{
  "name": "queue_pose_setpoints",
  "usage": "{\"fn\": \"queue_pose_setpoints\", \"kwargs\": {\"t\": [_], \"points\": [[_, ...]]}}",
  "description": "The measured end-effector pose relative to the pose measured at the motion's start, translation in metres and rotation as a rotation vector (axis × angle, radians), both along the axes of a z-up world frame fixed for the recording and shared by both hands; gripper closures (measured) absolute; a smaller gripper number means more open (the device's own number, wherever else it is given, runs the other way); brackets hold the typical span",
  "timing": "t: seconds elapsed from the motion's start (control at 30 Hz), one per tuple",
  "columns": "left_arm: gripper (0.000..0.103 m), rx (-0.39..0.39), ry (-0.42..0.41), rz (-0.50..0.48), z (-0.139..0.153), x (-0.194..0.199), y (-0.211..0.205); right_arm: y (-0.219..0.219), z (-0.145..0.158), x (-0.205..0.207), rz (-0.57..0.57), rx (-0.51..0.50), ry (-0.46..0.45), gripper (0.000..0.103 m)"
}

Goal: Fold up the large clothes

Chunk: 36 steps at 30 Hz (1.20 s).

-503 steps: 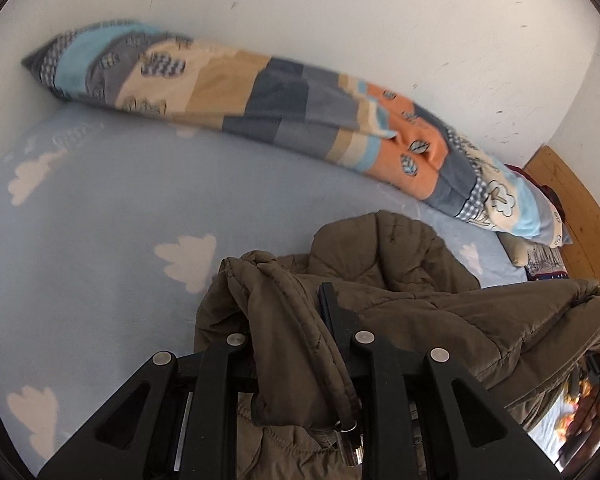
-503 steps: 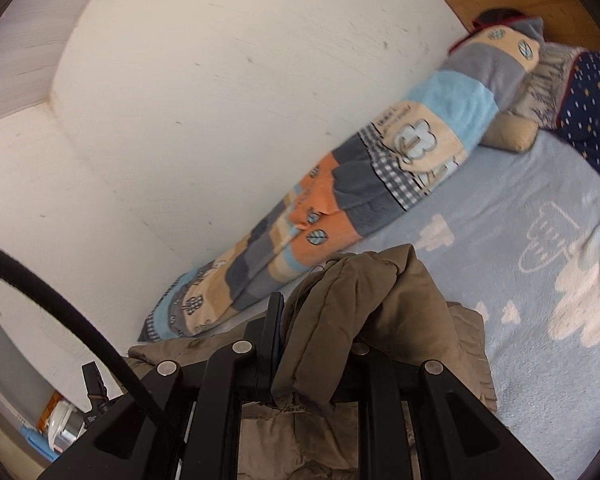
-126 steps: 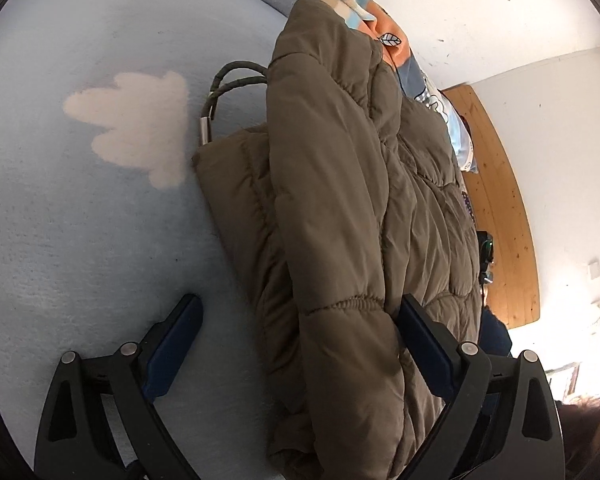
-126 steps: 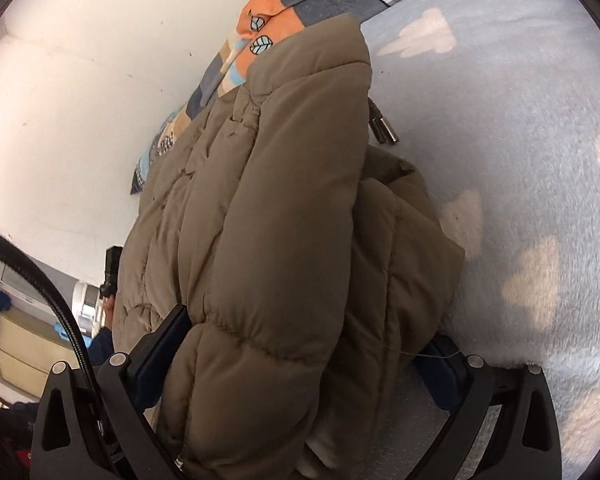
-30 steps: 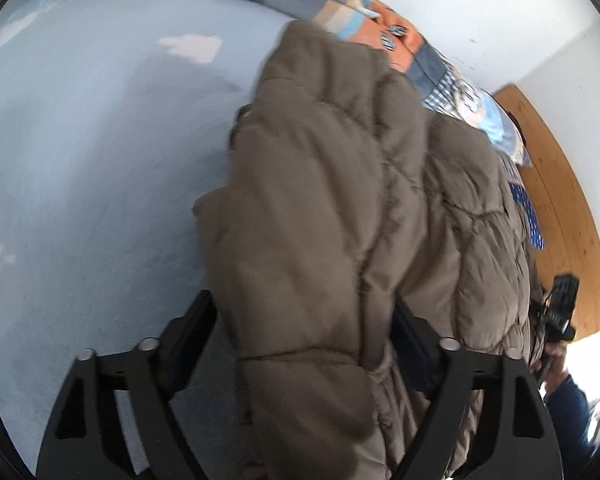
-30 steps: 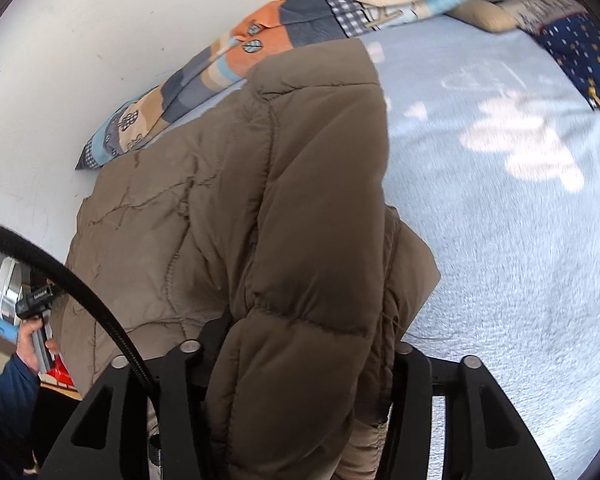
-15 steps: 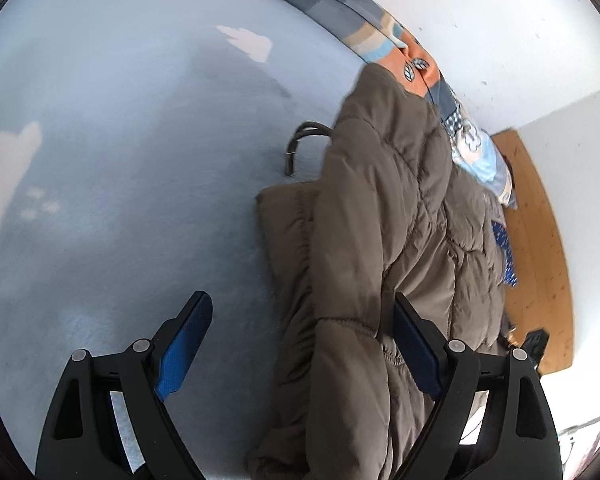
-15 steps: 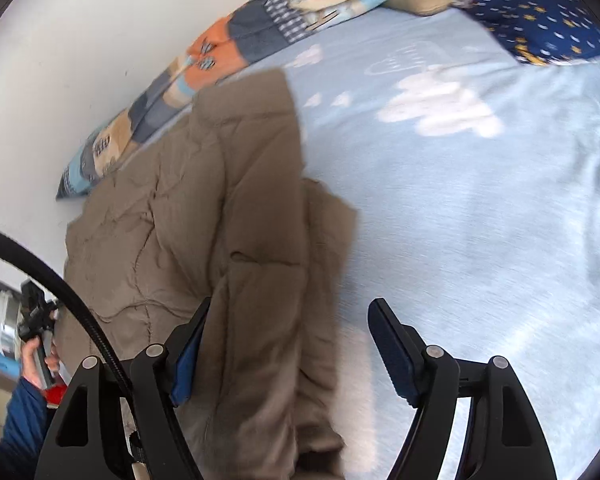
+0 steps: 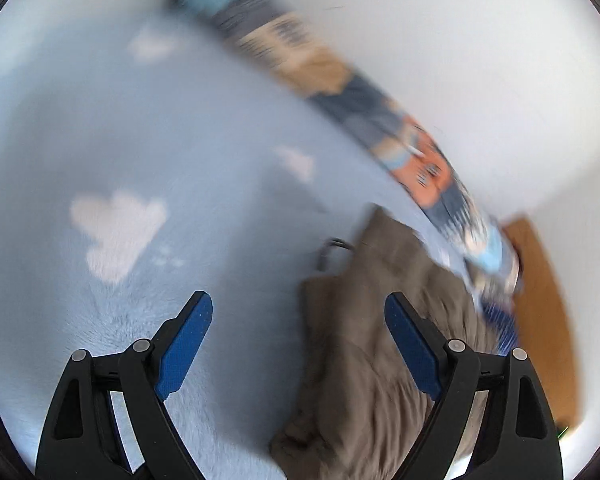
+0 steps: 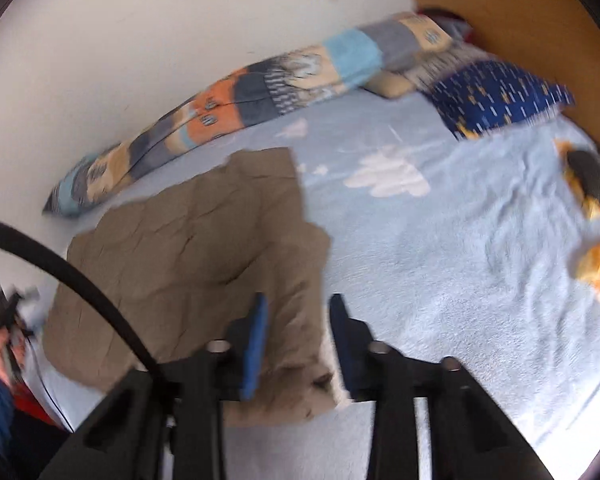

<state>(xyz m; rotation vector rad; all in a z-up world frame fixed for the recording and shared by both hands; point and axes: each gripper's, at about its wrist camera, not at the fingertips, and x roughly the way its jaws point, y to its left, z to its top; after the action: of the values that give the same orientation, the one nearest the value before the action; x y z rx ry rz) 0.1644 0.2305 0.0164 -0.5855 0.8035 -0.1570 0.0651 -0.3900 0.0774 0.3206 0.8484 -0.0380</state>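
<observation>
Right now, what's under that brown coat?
The coat lies on a light blue blanket with white clouds, which shows all around it. Whatever is directly beneath the coat is covered; a dark cord pokes out at one edge.

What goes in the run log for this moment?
left gripper: open, empty | right gripper: open, empty | brown jacket: folded, lying on blue blanket | views: motion-blurred

The left gripper (image 9: pixel 298 336) has its jaws spread wide, nothing between the blue pads. The right gripper (image 10: pixel 298 332) is parted more narrowly, likewise gripping nothing.
</observation>
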Motion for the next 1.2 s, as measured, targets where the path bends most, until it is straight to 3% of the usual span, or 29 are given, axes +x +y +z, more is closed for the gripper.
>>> {"fn": "queue_pose_setpoints", "kwargs": {"t": [0.1, 0.17, 0.23, 0.3, 0.4, 0.47, 0.5, 0.6, 0.7, 0.83, 0.97, 1.1, 1.2], "points": [[0.015, 0.105, -0.104, -0.164, 0.018, -0.049, -0.047, 0.028, 0.006, -0.011, 0.051, -0.03, -0.026, 0.082], [0.015, 0.147, -0.09, -0.252, 0.012, -0.058, -0.071, 0.038, 0.003, -0.013, 0.072, -0.021, -0.015, 0.082], [0.015, 0.167, -0.011, -0.316, -0.005, -0.047, -0.088, 0.046, -0.009, -0.006, 0.089, -0.023, 0.034, 0.082], [0.015, 0.136, 0.077, -0.308, -0.026, -0.031, -0.092, 0.044, -0.027, 0.007, 0.066, -0.057, 0.123, 0.082], [0.015, 0.116, 0.268, -0.271, -0.066, -0.005, -0.085, 0.033, -0.047, 0.021, 0.036, 0.024, 0.197, 0.082], [0.014, 0.026, 0.325, -0.26, -0.082, 0.005, -0.081, 0.029, -0.06, 0.03, 0.036, 0.046, 0.24, 0.082], [0.014, 0.019, 0.305, -0.239, -0.08, 0.006, -0.08, 0.028, -0.064, 0.033, 0.031, 0.061, 0.254, 0.082], [0.014, 0.171, 0.237, -0.234, -0.063, 0.006, -0.092, 0.03, -0.073, 0.039, 0.035, 0.064, 0.28, 0.082], [0.013, 0.278, 0.227, -0.242, -0.063, 0.007, -0.102, 0.032, -0.078, 0.042, 0.048, 0.048, 0.293, 0.082], [0.006, 0.286, 0.256, -0.217, -0.069, 0.011, -0.098, 0.034, -0.084, 0.046, 0.066, 0.034, 0.312, 0.083], [0.007, 0.286, 0.244, -0.197, -0.06, 0.01, -0.096, 0.034, -0.087, 0.048, 0.059, 0.029, 0.323, 0.084], [0.009, 0.278, 0.097, -0.136, -0.01, -0.015, -0.08, 0.035, -0.069, 0.041, 0.043, 0.021, 0.282, 0.084], [0.009, 0.295, -0.009, -0.107, 0.026, -0.019, -0.078, 0.025, -0.038, 0.022, 0.018, 0.098, 0.145, 0.084]]}}
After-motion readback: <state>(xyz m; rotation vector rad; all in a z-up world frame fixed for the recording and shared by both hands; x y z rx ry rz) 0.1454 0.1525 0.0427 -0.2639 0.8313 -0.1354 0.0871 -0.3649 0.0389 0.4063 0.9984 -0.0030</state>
